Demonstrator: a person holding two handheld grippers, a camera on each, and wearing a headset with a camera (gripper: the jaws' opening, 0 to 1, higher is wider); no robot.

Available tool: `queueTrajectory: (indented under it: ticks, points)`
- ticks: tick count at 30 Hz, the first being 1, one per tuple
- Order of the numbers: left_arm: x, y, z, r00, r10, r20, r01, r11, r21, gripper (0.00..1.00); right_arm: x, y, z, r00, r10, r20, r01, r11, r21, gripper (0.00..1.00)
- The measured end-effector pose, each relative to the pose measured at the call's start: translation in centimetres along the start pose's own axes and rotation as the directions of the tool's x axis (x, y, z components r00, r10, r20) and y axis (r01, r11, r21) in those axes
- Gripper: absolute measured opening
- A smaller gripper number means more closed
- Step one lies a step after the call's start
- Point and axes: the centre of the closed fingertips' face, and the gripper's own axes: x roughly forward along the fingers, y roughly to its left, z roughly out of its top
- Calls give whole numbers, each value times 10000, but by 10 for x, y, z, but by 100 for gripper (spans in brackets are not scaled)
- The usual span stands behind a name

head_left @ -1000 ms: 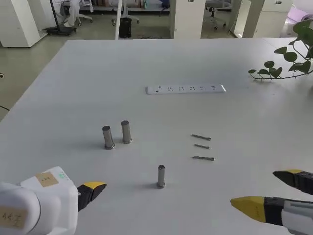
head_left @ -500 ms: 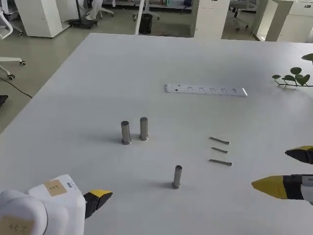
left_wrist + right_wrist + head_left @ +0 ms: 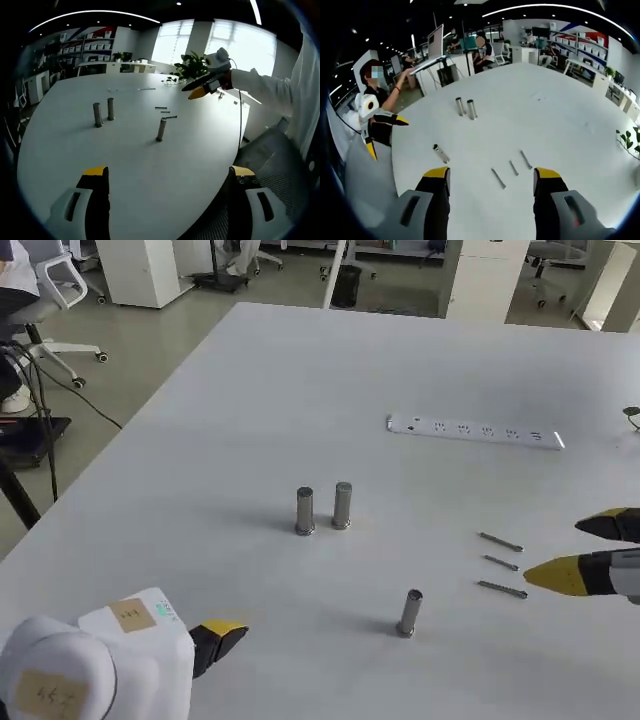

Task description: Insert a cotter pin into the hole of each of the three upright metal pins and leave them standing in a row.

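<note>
Right gripper (image 3: 492, 175), jaws wide apart and empty, with three cotter pins (image 3: 513, 167) lying just ahead of its tips. Left gripper (image 3: 169, 171), equally spread and empty; a lone metal pin (image 3: 160, 130) stands ahead, a pair of metal pins (image 3: 103, 113) ahead-left, and a power strip (image 3: 475, 431) beyond.

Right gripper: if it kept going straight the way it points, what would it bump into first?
Probably the nearest cotter pin, lying on the table between its open jaws, though depth is hard to judge.

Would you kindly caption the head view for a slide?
Right gripper open beside three loose cotter pins; three metal pins stand upright; left gripper low.
</note>
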Motion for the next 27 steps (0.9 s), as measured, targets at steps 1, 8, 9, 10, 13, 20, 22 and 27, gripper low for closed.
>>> queueTrajectory:
  ticks: [1,8,9,10,13,20,22,27]
  points:
    - [-1,1,0,10000,26,27,-26,10000,-28,99,2,-2,1,10000,31,-85,-31,10000,-56,62]
    - [-2,2,0,9999,48,114,-46,9997,-233,99,23,-16,-4,9945,148,-1035,-192,9989,-424,54]
    - [-2,2,0,9999,41,148,-36,9995,-299,99,27,-17,-6,9935,148,-1129,-199,9988,-438,53]
    - [-1,1,0,9999,-10,164,16,9993,-365,99,32,-19,-10,9908,189,-1344,-258,9984,-493,53]
    - [0,-1,1,9998,-97,157,103,9993,-370,99,44,-22,-22,9799,270,-1978,-453,9951,-881,48]
    - [9,-7,0,9993,-369,47,370,9990,-259,98,65,-30,-36,9626,354,-2686,-563,9959,-703,28]
    - [11,-9,0,9989,-462,43,463,9986,-255,98,68,-35,-37,9603,207,-2782,-442,9960,-782,27]
    - [17,-17,3,9977,-680,58,681,9972,-295,97,77,-42,-44,9527,224,-3031,-465,9963,-723,21]
